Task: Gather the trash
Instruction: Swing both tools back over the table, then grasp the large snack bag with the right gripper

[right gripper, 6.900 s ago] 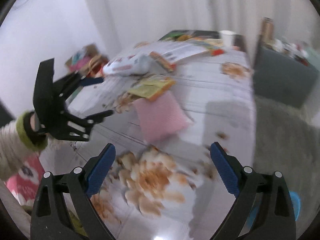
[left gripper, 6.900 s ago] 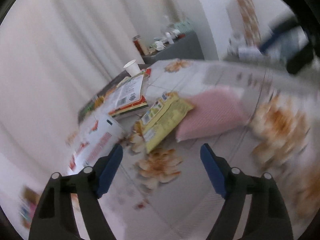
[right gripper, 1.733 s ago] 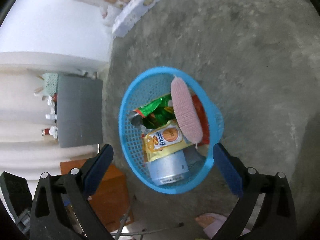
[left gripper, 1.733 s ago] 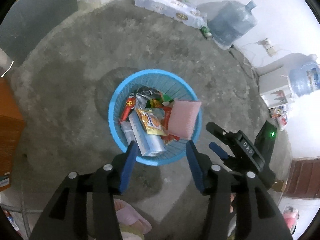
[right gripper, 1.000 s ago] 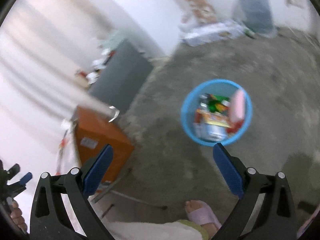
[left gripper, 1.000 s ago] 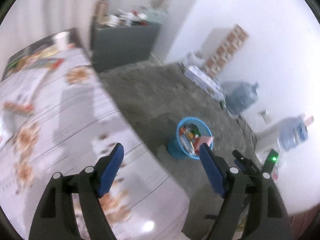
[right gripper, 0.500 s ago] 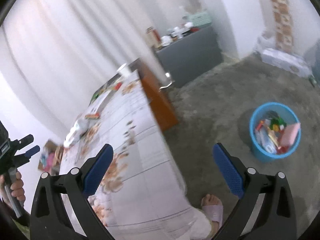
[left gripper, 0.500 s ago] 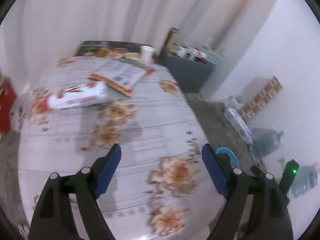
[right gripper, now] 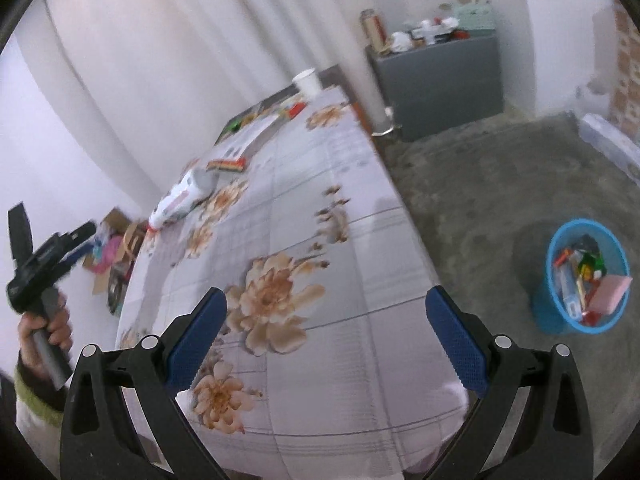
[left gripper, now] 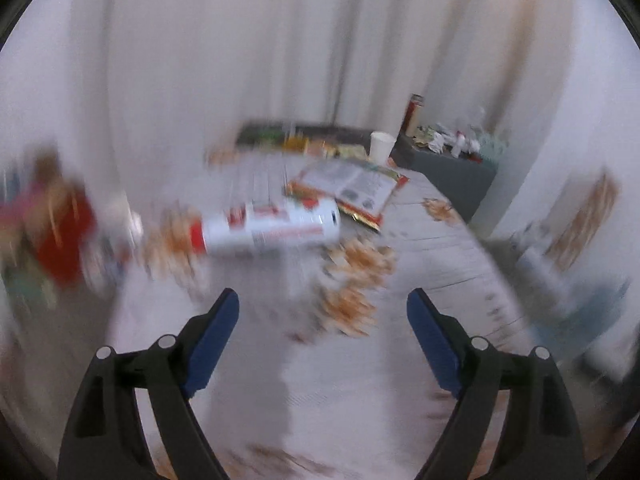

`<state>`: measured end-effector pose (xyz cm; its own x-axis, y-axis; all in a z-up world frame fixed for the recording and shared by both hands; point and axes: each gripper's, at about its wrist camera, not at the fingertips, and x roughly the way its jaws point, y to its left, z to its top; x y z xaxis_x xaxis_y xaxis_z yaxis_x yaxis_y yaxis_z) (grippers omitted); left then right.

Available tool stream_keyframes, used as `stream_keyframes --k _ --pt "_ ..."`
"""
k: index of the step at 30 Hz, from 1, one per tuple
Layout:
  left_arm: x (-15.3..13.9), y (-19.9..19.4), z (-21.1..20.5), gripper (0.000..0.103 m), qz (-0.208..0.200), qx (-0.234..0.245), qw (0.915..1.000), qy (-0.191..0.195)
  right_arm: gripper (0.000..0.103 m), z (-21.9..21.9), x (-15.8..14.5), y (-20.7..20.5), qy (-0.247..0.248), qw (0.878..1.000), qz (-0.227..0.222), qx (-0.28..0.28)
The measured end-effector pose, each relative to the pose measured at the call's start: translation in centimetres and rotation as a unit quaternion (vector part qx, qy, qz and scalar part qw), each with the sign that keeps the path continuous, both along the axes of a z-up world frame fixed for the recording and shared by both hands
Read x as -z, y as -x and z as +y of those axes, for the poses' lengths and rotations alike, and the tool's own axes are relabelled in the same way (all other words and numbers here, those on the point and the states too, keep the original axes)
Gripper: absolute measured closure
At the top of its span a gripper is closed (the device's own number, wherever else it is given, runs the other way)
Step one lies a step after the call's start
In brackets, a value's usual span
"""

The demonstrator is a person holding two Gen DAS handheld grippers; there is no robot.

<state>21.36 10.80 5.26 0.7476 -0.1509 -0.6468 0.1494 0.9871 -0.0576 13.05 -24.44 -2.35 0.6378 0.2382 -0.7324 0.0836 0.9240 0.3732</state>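
A white and red canister [left gripper: 268,230] lies on its side on the flowered tablecloth [left gripper: 340,380]; it also shows in the right wrist view [right gripper: 182,198]. My left gripper [left gripper: 322,320] is open and empty, above the table short of the canister. My right gripper [right gripper: 326,316] is open and empty above the table's near end. The blue trash basket [right gripper: 560,324] stands on the floor at the right, holding wrappers and a pink pad [right gripper: 610,294]. The left gripper also shows in the right wrist view [right gripper: 52,248], held in a hand.
An open magazine [left gripper: 352,186] and a white paper cup [left gripper: 380,146] lie at the table's far end. A grey cabinet [right gripper: 440,84] with clutter stands behind. White curtains hang at the back. A cardboard box of colourful items [right gripper: 116,244] sits on the floor left of the table.
Both grippers have swung up from over the basket back to the table. The left view has come lower and nearer the canister, and is blurred by motion.
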Motion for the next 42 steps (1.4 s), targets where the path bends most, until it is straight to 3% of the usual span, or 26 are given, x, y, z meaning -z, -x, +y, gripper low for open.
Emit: stream_keyframes --k 2,4,7,11,13,15,19,23,29,31,32,34,42 --pt "0.4 -0.4 -1.0 0.019 -0.035 0.042 0.9955 -0.077 0.007 0.8 0.0 -0.9 -0.013 0.999 0.007 -0.034" --pt "1.0 -1.1 -1.6 0.017 -0.056 0.081 0.9847 -0.143 0.007 1.7 -0.5 -1.9 -0.020 0.998 0.007 -0.065" --pt "1.9 -2.5 -2.3 0.013 -0.071 0.127 0.9655 -0.216 0.007 2.9 -1.7 -4.4 -0.024 0.994 0.006 -0.110" --pt "4.0 -5.5 -2.4 0.009 -0.068 0.164 0.9438 -0.279 0.007 4.1 -2.9 -9.9 -0.057 0.989 0.014 -0.136" --pt "5.0 -7.3 -2.1 0.009 -0.054 0.162 0.9434 -0.285 0.007 4.4 -2.8 -13.4 -0.110 0.984 0.028 -0.138" --pt "5.8 -9.0 -1.7 0.009 -0.041 0.159 0.9473 -0.275 0.007 4.8 -1.7 -17.9 -0.191 0.971 0.051 -0.138" --pt "6.9 -11.6 -1.1 0.009 -0.037 0.157 0.9474 -0.276 0.008 5.9 1.3 -25.7 -0.277 0.950 0.094 -0.113" --pt "8.1 -13.4 -0.8 0.009 -0.013 0.170 0.9451 -0.279 0.013 7.2 4.5 -31.4 -0.296 0.942 0.134 -0.079" --pt "9.8 -14.8 -0.6 0.009 0.007 0.187 0.9378 -0.292 0.017 8.1 8.9 -36.2 -0.319 0.932 0.171 -0.029" --pt "10.1 -15.2 -0.5 0.009 0.009 0.192 0.9354 -0.297 0.017 8.2 9.7 -36.9 -0.329 0.928 0.173 -0.019" --pt "10.3 -15.4 -0.5 0.009 0.012 0.195 0.9339 -0.300 0.025 8.4 10.2 -37.4 -0.332 0.927 0.175 -0.016" --pt "10.4 -15.8 -0.5 0.009 0.017 0.194 0.9319 -0.306 0.027 8.8 10.8 -38.7 -0.335 0.926 0.172 -0.013" --pt "11.4 -17.0 -0.8 0.009 0.053 0.192 0.9362 -0.290 0.037 10.2 10.9 -41.5 -0.340 0.924 0.174 0.003"
